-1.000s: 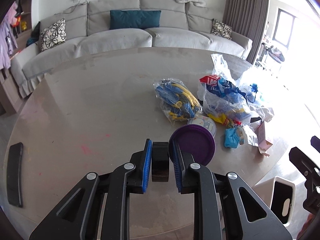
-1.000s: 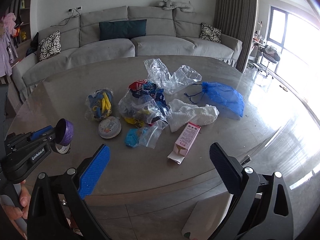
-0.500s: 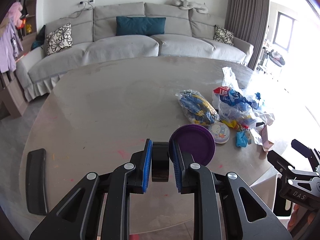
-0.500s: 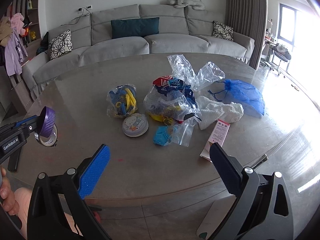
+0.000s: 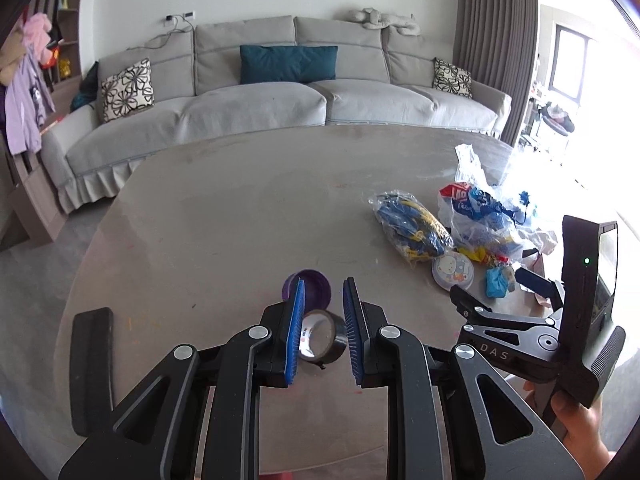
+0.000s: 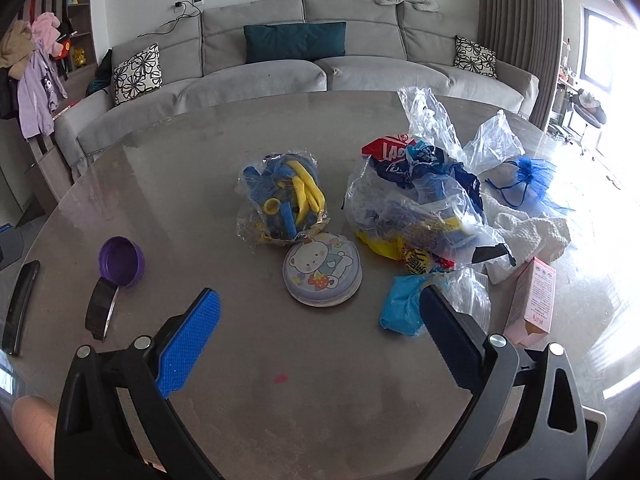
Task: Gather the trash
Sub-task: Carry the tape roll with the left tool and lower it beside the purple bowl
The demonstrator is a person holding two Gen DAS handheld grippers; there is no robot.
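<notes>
Left wrist view: the left gripper (image 5: 322,330) is spread, gripping nothing; a roll of tape (image 5: 322,342) and purple lid (image 5: 312,287) lie on the worktop (image 5: 240,216) between its fingers. Right wrist view: the right gripper (image 6: 316,340) hangs wide apart above the worktop's near edge, with a round cartoon tin (image 6: 322,269), blue wrapper (image 6: 402,304), pink box (image 6: 532,300) and bagged trash (image 6: 416,208) ahead.

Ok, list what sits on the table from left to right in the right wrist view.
Black remote → tape roll → purple lid → bag of blue and yellow toys → round bear tin → pink box.
</notes>
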